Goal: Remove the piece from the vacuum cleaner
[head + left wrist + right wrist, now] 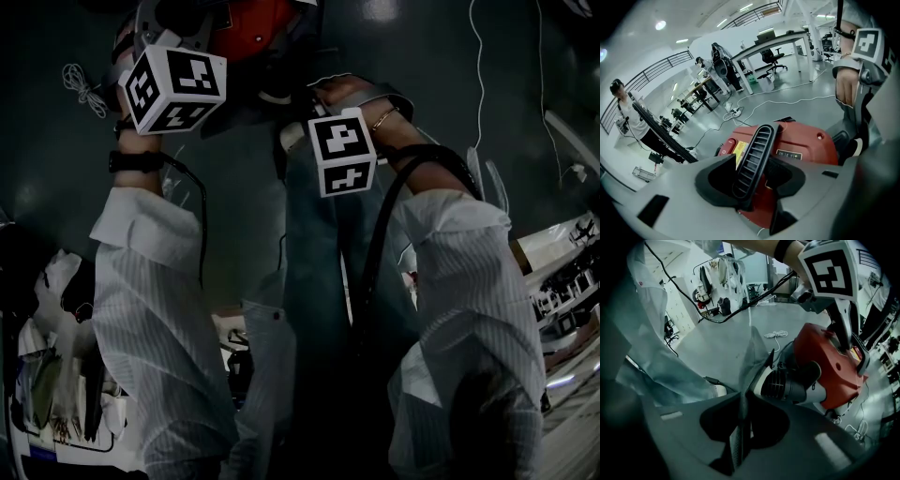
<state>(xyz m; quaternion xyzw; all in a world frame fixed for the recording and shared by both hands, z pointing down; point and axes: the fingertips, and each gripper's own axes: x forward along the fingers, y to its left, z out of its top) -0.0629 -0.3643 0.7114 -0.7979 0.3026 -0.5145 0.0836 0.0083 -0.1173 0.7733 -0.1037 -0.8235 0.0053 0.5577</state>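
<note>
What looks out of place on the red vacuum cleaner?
A thin translucent sheet hangs loose beside the vacuum cleaner and its grey outlet, pinched in the right gripper; it looks like stray film. The left gripper clamps the black handle.

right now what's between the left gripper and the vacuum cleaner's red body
The black ribbed handle: it stands between the left gripper's jaws, in front of the red body. The left gripper view shows it.
</note>
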